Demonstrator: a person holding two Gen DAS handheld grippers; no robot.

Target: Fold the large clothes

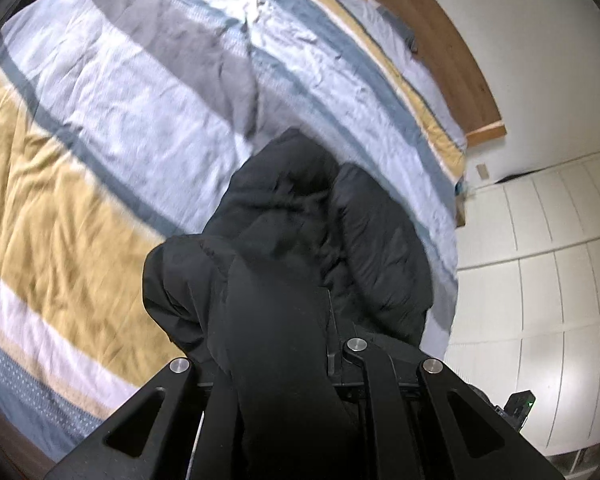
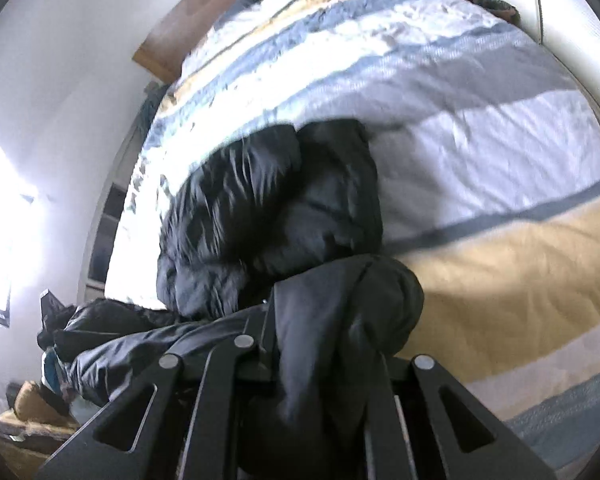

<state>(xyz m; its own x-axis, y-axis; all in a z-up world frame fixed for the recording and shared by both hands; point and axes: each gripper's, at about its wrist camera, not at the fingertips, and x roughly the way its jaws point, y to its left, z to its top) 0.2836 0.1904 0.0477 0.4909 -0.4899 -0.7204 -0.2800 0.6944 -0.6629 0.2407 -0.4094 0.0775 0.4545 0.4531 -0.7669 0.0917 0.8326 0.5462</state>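
A black puffy jacket (image 1: 296, 216) hangs bunched over a bed with a striped duvet (image 1: 112, 128). My left gripper (image 1: 276, 320) is shut on a fold of the jacket, and the cloth covers its fingertips. In the right wrist view the same jacket (image 2: 268, 208) is bunched over the duvet (image 2: 480, 152). My right gripper (image 2: 332, 320) is shut on another fold of the jacket, its fingertips hidden by cloth. Both views are blurred by motion.
A wooden headboard (image 1: 440, 40) stands at the far end of the bed. White cupboard doors (image 1: 540, 260) are to the right in the left wrist view. A bright window (image 2: 0, 240) and floor clutter (image 2: 32, 404) are on the left in the right wrist view.
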